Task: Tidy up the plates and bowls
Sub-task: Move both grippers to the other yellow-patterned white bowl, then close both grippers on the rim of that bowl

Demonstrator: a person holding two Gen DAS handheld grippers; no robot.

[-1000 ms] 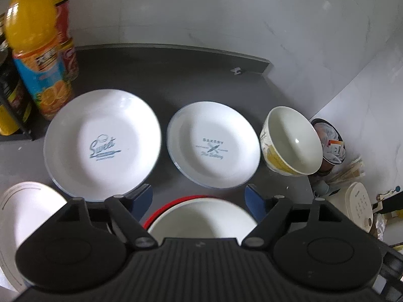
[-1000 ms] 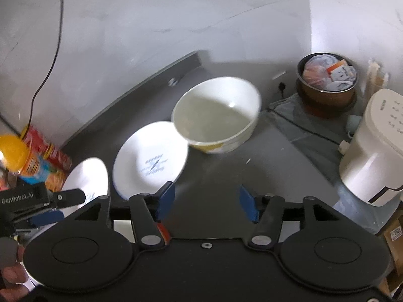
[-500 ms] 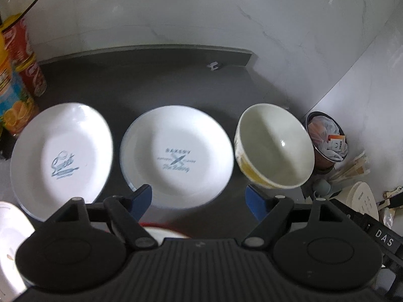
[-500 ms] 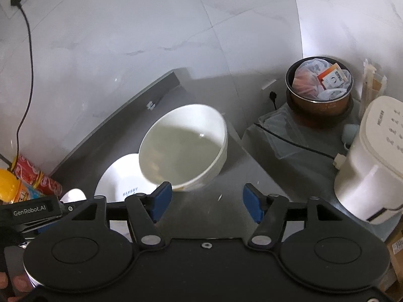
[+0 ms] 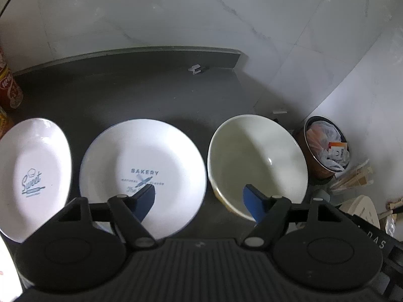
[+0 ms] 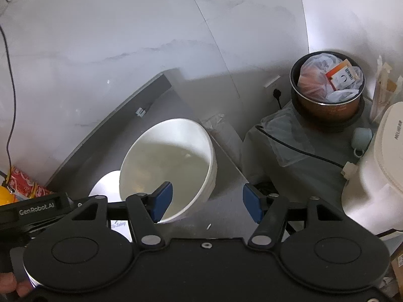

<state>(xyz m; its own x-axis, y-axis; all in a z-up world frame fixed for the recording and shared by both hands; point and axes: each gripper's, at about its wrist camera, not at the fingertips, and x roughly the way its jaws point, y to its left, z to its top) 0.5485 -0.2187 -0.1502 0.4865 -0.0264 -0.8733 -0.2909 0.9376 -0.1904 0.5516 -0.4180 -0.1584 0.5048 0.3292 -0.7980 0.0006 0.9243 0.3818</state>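
On the dark counter [image 5: 141, 90] lie two white plates side by side: one marked "Sweet" [image 5: 32, 173] at the left and one marked "BAKERY" [image 5: 141, 168] in the middle. A cream bowl [image 5: 257, 161] stands upright to the right of them, near the counter's end. My left gripper [image 5: 199, 198] is open above the gap between the BAKERY plate and the bowl, holding nothing. The right wrist view shows the same bowl [image 6: 168, 163]; my right gripper [image 6: 207, 201] is open, its left finger over the bowl's near rim and its right finger beyond it.
A red can [image 5: 8, 88] stands at the counter's far left by the marble wall. Beyond the counter's right end, lower down, sit a brown pot full of bags [image 6: 327, 93], a white appliance [image 6: 377, 171] and a black cable [image 6: 302, 151]. A hand [image 6: 15, 284] holds the left gripper.
The left gripper has swung right: bottle and red-rimmed bowl left its view, plates slid left. The right gripper has closed in on the cream bowl, which now lies between its fingers' line.
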